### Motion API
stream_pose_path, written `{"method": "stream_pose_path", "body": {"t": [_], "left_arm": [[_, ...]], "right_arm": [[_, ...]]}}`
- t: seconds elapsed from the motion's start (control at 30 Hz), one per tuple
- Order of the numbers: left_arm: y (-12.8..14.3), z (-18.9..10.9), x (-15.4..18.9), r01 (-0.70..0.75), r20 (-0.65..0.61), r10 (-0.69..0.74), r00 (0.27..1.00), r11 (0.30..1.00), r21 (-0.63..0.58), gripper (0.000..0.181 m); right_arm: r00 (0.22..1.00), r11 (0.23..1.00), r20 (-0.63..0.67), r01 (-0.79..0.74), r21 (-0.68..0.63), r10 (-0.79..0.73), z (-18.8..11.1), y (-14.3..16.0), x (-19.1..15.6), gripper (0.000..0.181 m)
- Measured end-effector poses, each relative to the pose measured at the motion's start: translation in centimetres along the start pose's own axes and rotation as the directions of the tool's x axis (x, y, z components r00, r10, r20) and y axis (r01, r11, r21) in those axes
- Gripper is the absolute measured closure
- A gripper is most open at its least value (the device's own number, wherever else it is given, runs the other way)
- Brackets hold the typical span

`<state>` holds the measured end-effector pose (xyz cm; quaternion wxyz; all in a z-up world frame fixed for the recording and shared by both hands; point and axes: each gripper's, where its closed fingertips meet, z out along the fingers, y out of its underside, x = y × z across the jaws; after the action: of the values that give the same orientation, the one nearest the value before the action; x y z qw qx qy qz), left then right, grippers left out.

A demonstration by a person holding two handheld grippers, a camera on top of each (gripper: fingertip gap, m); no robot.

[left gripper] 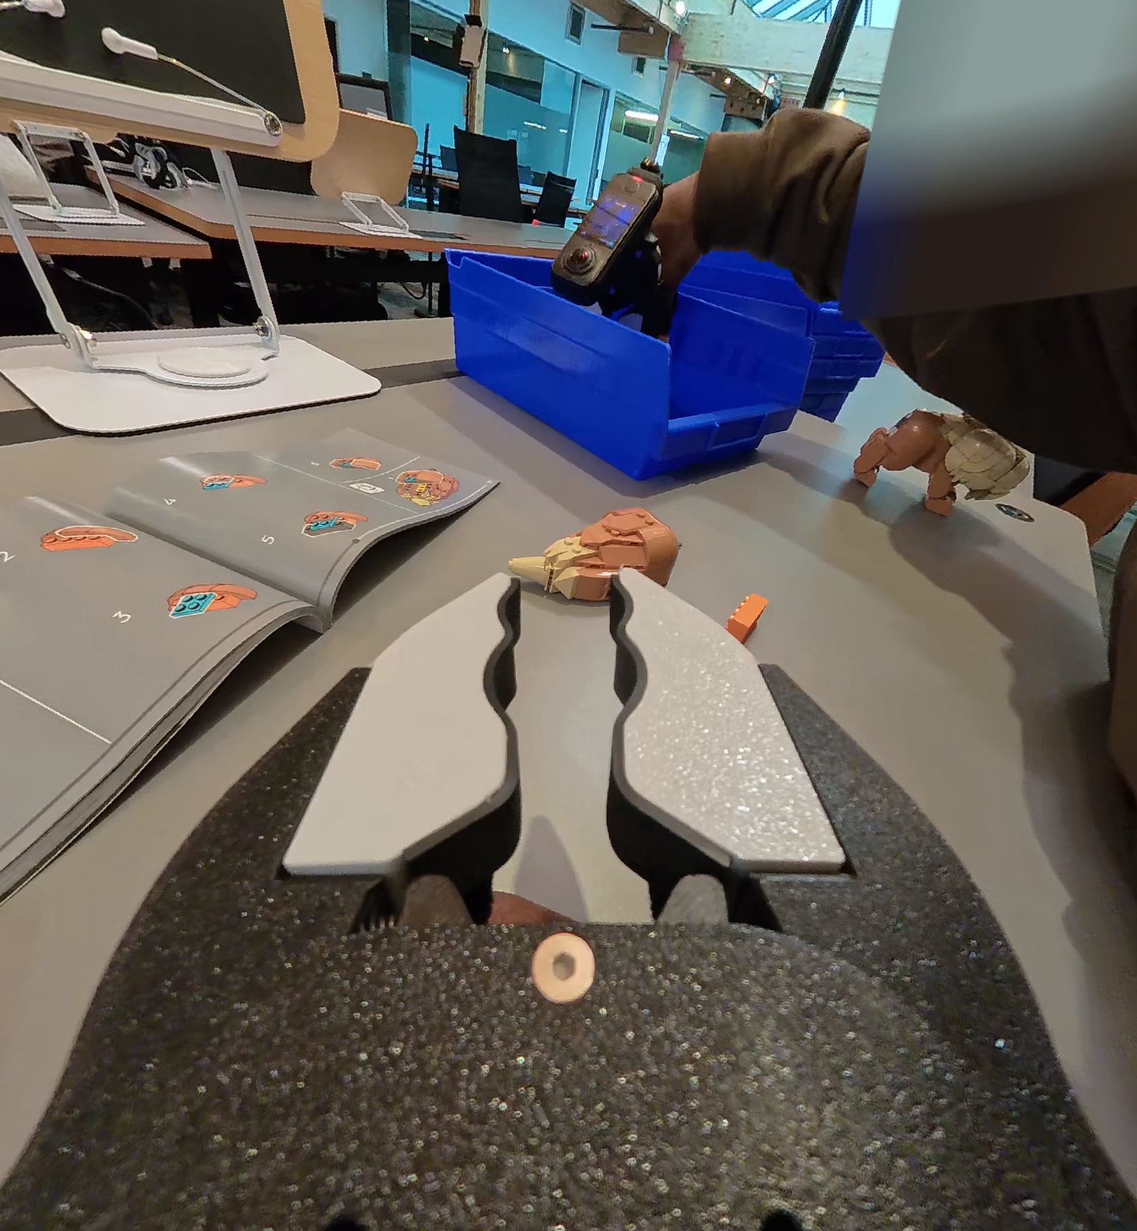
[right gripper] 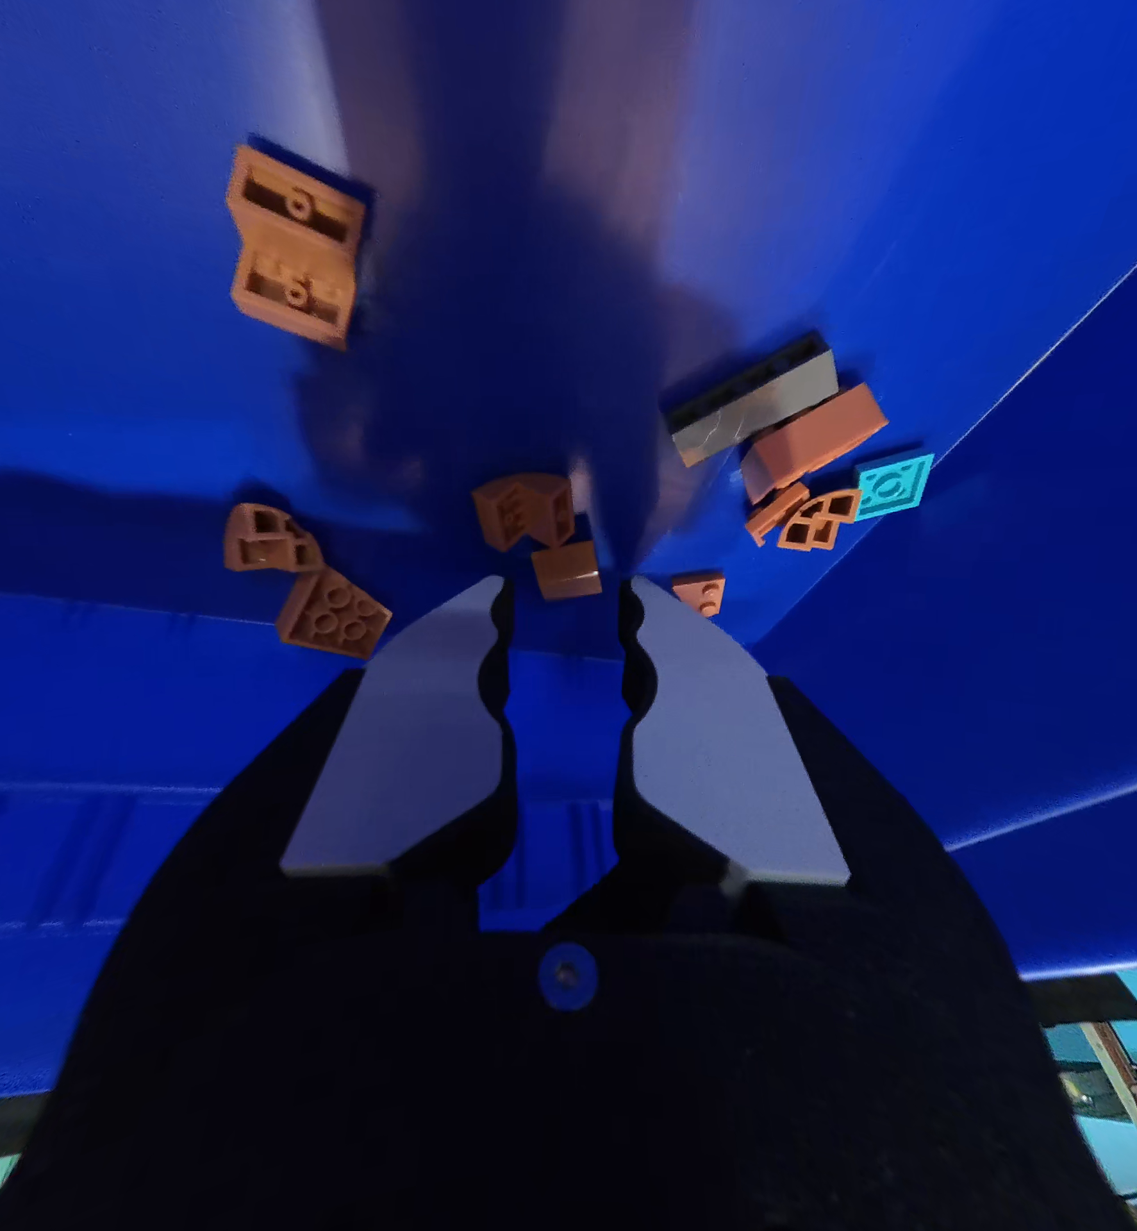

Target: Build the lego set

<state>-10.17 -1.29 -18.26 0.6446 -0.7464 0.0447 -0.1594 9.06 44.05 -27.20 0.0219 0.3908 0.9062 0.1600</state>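
In the left wrist view my left gripper (left gripper: 564, 583) is open and empty, low over the grey table, just short of a brown and tan lego head piece (left gripper: 609, 549). A small orange brick (left gripper: 747, 616) lies to its right. A built brown and tan body (left gripper: 945, 459) stands at the far right. My right gripper (right gripper: 566, 586) is open inside the blue bin (right gripper: 952, 200), tips around a small orange slope brick (right gripper: 566, 569). Several orange bricks, a grey brick (right gripper: 752, 406) and a teal plate (right gripper: 893, 486) lie on the bin floor. The other gripper (left gripper: 609, 246) shows reaching into the bin (left gripper: 592, 380).
An open instruction booklet (left gripper: 153, 599) lies at the left of the table. A white tablet stand (left gripper: 179, 380) stands behind it. A person's brown sleeve (left gripper: 785, 200) reaches over the bin. The table edge (left gripper: 1085, 599) runs down the right. Across from one pair of fingers to the other is roughly 50 centimetres. The grey brick (right gripper: 752, 406) lies around 6 centimetres away from my right fingertips. To reach the teal plate (right gripper: 893, 486) in a straight line is about 7 centimetres for my right fingers, about 50 centimetres for my left.
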Motion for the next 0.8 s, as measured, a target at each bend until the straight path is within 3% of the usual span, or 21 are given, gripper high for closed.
{"method": "stream_pose_path", "body": {"t": [0.33,0.47,0.6,0.8], "left_arm": [[0.0,0.0,0.0,-0.002,-0.002,0.002,1.000,1.000,-0.002,0.156],[0.0,0.0,0.1,-0.007,-0.003,0.007,1.000,1.000,-0.004,0.156],[0.0,0.0,0.1,-0.010,0.000,0.010,1.000,1.000,-0.003,0.156],[0.1,0.0,0.2,-0.020,0.001,0.020,1.000,1.000,-0.006,0.156]], "right_arm": [[0.999,1.000,0.049,-0.023,0.013,0.022,0.1,-0.1,0.3,0.150],[0.993,0.999,0.110,-0.050,0.015,0.048,0.2,-0.1,-0.2,0.164],[0.994,0.998,0.090,-0.063,0.013,0.062,0.1,-0.1,-0.1,0.164],[0.995,0.986,0.000,-0.096,0.138,0.096,-3.3,-0.7,-1.0,0.164]]}}
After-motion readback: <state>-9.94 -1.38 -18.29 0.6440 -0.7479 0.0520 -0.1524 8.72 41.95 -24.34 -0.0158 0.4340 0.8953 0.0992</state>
